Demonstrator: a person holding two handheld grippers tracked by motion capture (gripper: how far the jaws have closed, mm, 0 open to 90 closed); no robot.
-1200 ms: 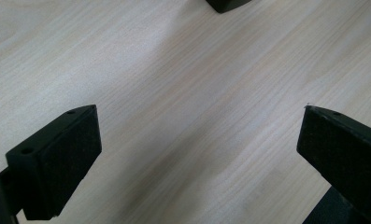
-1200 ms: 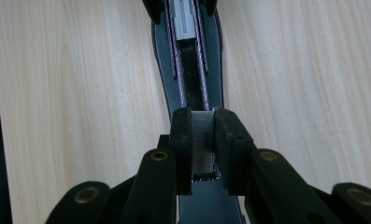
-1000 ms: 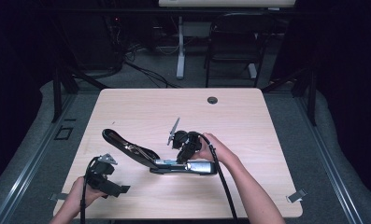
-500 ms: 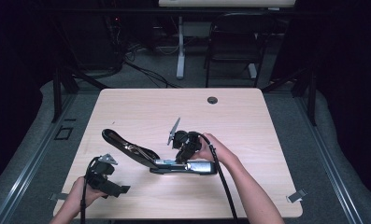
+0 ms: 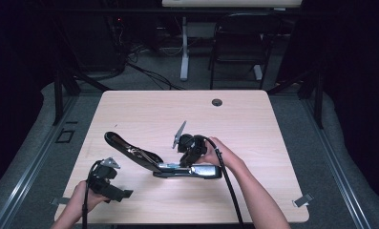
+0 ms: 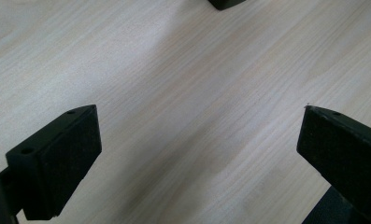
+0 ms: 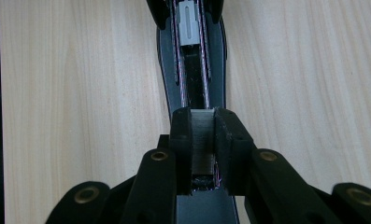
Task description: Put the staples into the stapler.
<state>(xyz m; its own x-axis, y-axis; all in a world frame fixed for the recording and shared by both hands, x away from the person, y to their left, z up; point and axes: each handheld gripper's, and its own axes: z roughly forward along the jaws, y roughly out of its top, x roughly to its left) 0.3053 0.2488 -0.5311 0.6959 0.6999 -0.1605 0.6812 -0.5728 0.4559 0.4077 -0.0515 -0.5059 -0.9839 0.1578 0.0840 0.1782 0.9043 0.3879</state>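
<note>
Nearest the person, the left gripper (image 5: 116,192) hangs low over the front left of the counter (image 5: 273,143). Its fingers (image 6: 57,163) stand wide apart with only bare wood between them, so it has no part in the work at this moment.

Just beyond it, in the middle of the counter, lies the stapler (image 5: 189,171). It is already swung open. Its lid (image 5: 125,145) is folded back toward the left, and the long loading channel (image 7: 192,79) faces up. In the right gripper view the channel looks bare along its length, with a small grey pusher (image 7: 187,23) at its far end.

The right gripper (image 5: 189,163) points down onto the stapler's base. Its fingers (image 7: 181,135) are drawn close and pinch a strip of staples (image 7: 203,140), which stands lined up with the channel at its near end. I cannot tell whether the strip already rests in the channel or sits just above it.

So opening the stapler and picking up the strip look done. What seems left is to seat the strip fully in the channel, let go, and fold the lid shut, perhaps with the free gripper.

Farther back, the counter has a small round hole (image 5: 217,102) near its far edge, and a chair (image 5: 239,43) stands behind it.
</note>
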